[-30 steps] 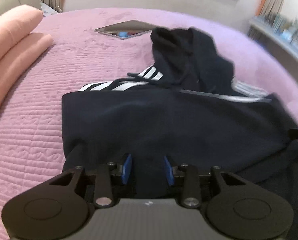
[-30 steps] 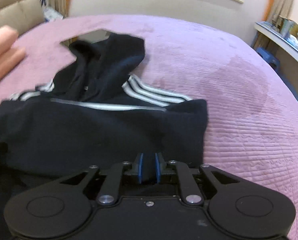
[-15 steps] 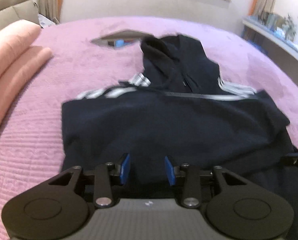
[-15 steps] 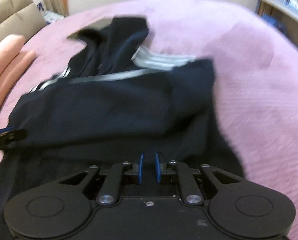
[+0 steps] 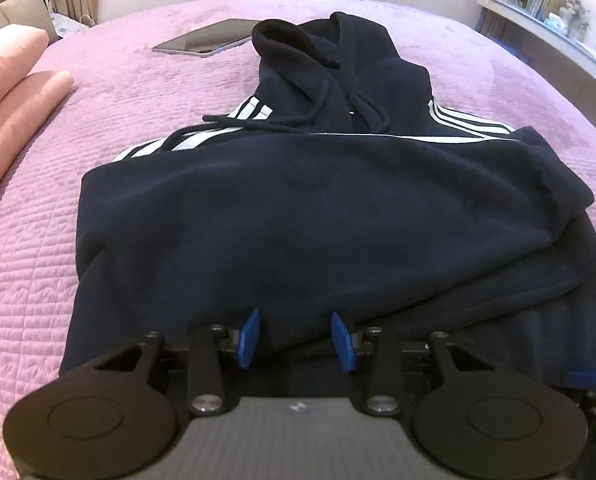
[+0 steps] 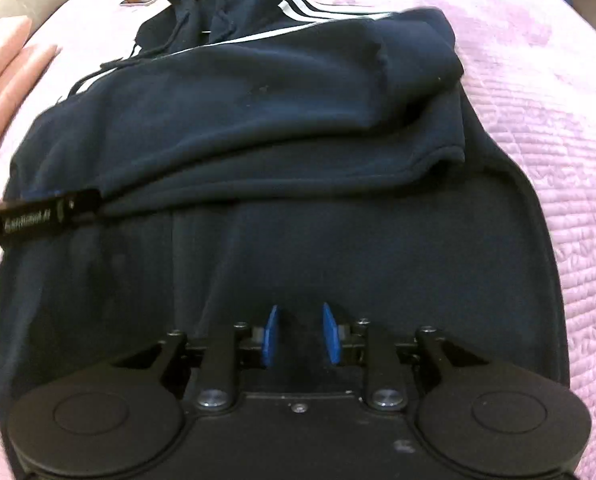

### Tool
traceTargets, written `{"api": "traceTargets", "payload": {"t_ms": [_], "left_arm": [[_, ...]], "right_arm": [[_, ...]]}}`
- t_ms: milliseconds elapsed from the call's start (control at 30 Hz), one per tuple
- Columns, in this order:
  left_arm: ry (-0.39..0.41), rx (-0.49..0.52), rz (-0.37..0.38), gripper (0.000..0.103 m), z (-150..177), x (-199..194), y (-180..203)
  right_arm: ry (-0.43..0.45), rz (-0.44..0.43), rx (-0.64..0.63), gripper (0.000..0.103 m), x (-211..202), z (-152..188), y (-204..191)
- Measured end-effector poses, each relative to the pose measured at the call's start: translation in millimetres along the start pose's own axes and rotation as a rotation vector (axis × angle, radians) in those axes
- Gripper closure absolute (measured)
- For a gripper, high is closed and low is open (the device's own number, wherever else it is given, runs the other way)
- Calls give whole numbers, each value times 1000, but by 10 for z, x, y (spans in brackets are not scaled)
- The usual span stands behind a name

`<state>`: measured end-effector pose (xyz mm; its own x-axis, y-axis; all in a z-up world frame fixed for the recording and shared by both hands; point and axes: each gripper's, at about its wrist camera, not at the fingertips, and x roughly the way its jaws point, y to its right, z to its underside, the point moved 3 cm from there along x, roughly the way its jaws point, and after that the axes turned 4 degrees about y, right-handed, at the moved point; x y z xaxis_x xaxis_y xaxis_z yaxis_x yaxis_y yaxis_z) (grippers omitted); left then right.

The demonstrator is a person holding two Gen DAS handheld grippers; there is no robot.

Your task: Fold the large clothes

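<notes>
A dark navy hoodie [image 5: 298, 208] with white sleeve stripes lies on the purple bedspread [image 5: 37, 264], sleeves folded across the body, hood at the far end. It also shows in the right wrist view [image 6: 257, 120]. My left gripper [image 5: 293, 342] is open over the near hem, nothing between its blue pads. My right gripper [image 6: 300, 338] is open above the lower body of the hoodie. The left gripper's finger [image 6: 45, 214] shows at the left of the right wrist view, resting at the fold edge.
A tablet [image 5: 205, 42] lies on the bed beyond the hood. Pink pillows [image 5: 5, 80] sit at the left. A shelf with books [image 5: 554, 4] runs along the right wall. The bedspread extends on both sides of the hoodie.
My right gripper has opened and drawn back toward the hem. The left gripper stayed open and backed off slightly. The hoodie lies still with sleeves folded in.
</notes>
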<state>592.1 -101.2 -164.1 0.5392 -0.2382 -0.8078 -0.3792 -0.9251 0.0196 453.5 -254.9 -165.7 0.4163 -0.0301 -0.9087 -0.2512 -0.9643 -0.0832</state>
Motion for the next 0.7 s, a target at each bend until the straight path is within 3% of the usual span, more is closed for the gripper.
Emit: {"api": "traceTargets", "payload": {"t_ms": [200,267,367,567,633,700], "left_arm": [[79,3,-4,61,-151,-291,54],[105,14,-11,61,-250,-399,62],[149,28,-16,60,-492,-500,72],[222,-37,54,58,-1287,-230,3],[237,-68,75,57,-1588,-8,-49],[234,-74,64,55,-1877,271,-106]], "right_arm": [[9,-40,4,67,-91,-26,56],[54,-77,26,67,-258,-85,131],[188,-83,17,67,-570,-312,262],[451,-85,58,60,-713,-1226,625],[472,-95,46,53,-566,-1628,628],[485,-134,40,53,-446,-1974,579]]}}
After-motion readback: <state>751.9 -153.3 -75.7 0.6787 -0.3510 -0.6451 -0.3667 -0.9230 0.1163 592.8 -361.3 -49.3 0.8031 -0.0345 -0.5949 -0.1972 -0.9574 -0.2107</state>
